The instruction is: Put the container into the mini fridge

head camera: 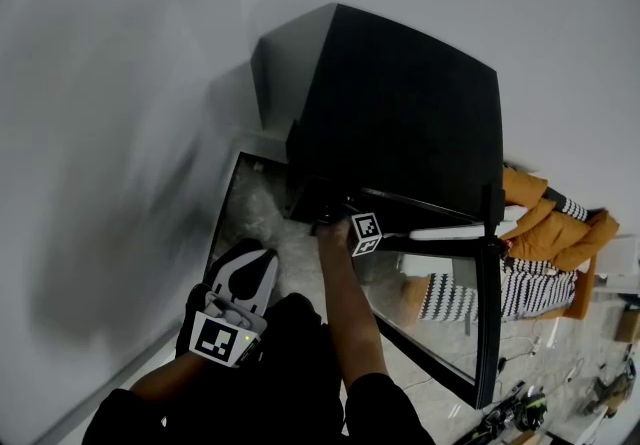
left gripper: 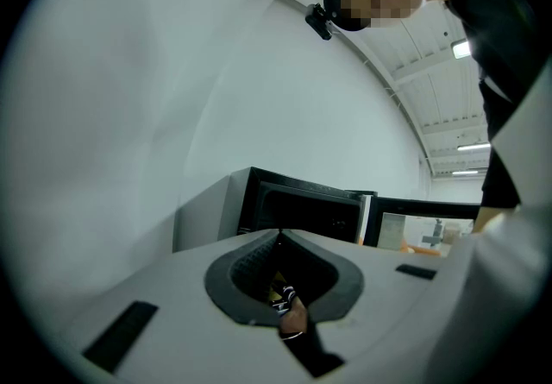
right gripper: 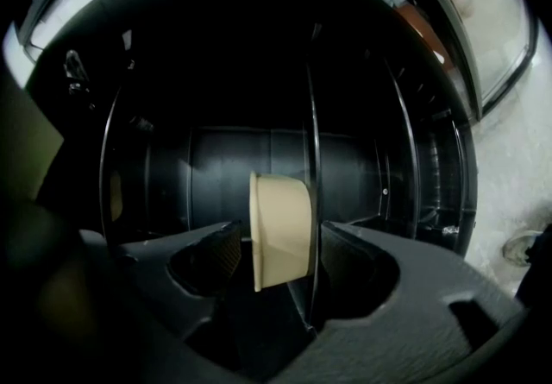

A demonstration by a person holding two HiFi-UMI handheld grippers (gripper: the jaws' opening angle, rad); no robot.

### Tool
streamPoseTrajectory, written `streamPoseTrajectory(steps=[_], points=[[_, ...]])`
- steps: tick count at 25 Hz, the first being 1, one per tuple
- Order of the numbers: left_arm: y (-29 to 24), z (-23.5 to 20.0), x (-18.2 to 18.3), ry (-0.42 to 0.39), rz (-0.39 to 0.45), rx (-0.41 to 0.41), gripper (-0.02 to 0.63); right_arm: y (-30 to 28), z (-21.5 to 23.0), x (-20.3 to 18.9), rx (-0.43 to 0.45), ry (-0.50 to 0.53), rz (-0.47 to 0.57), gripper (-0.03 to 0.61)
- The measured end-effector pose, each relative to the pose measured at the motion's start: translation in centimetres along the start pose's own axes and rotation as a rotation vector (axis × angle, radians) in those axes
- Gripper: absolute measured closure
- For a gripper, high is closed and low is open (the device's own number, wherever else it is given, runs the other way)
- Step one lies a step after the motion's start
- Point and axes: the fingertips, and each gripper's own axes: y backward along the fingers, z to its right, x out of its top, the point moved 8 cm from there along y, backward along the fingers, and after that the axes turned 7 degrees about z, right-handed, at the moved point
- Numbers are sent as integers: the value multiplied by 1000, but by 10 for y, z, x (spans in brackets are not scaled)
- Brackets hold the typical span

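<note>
Cream container (right gripper: 280,227) between wide-open right tongs (right gripper: 280,242), gap beside its rim, black mini fridge (right gripper: 216,162) interior murky, left tongs (left gripper: 278,234) closed.

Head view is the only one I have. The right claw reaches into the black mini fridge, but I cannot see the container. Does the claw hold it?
Observer: No. In the right gripper view, the beige container sits between the jaws of the right claw, which stand wide apart and do not press on it.
Operator: Is it inside the fridge?
Observer: Yes. The dark walls of the mini fridge surround it, and its narrow end lies against a thin shelf edge.
Operator: And the left claw?
Observer: The left gripper view shows the left claw shut, with nothing in it.
</note>
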Motion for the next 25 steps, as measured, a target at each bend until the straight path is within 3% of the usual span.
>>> streamPoseTrajectory(steps=[17, 25], points=[[24, 19, 14, 17, -35, 27, 607, 46, -6, -3, -36, 8, -28, 329], [27, 32, 43, 13, -21, 40, 607, 81, -31, 3, -54, 65, -33, 562]])
